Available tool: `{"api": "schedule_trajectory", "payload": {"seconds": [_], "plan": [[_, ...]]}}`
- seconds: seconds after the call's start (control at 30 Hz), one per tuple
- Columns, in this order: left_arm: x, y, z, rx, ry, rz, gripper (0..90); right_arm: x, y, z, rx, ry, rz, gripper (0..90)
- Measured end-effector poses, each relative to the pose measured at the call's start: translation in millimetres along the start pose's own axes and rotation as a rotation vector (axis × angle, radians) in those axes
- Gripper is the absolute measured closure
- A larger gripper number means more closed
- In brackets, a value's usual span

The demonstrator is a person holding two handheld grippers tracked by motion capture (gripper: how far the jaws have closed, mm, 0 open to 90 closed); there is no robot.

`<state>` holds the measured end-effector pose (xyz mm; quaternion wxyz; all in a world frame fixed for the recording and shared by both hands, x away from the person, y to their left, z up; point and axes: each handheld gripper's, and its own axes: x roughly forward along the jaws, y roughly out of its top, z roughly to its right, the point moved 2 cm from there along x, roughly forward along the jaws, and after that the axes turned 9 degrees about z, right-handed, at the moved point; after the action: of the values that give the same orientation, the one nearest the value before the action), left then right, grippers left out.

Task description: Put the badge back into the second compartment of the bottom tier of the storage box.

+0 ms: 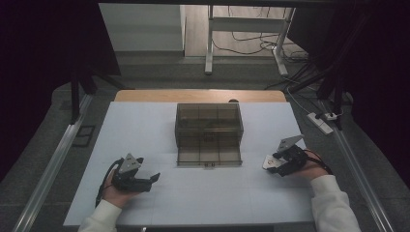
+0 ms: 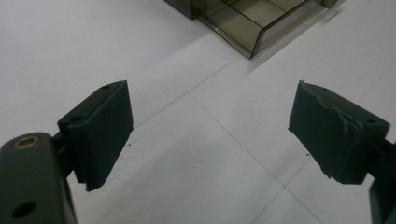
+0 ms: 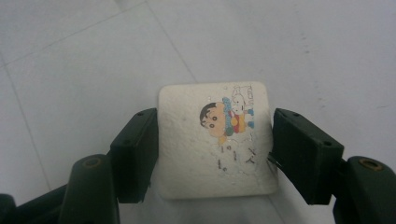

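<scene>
The right gripper (image 3: pixel 212 149) is clamped on a flat white square pad (image 3: pixel 215 140) with rounded corners and a cartoon print, its jaws pressing on two opposite edges, most likely so the pad can be lifted flat and carried to the smoky clear box (image 1: pixel 209 126) at the middle of the white table (image 1: pixel 145 193), whose drawer (image 1: pixel 209 153) stands pulled out toward the person. The pad lies at the table's right side, well apart from the box. It is nearly square, so no long axis stands out (the printed figure lies sideways in the right gripper view, head toward the left jaw). The left gripper (image 2: pixel 210 135) rests with jaws wide and empty, probably waiting.
</scene>
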<state>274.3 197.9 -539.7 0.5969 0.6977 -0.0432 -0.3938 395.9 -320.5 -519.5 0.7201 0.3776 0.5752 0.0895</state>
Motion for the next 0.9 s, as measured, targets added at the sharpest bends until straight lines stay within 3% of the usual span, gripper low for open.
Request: {"api": "schedule_trajectory", "payload": {"seconds": [0.53,0.9], "plan": [[-0.2,0.0,0.0,0.000,0.002,0.000,13.6,-11.3,11.2,2.3,0.055,-0.020,0.183,33.1],[-0.4,0.1,0.0,0.001,0.001,0.001,13.7,-11.7,21.0,-3.7,0.058,-0.014,0.254,33.1]]}}
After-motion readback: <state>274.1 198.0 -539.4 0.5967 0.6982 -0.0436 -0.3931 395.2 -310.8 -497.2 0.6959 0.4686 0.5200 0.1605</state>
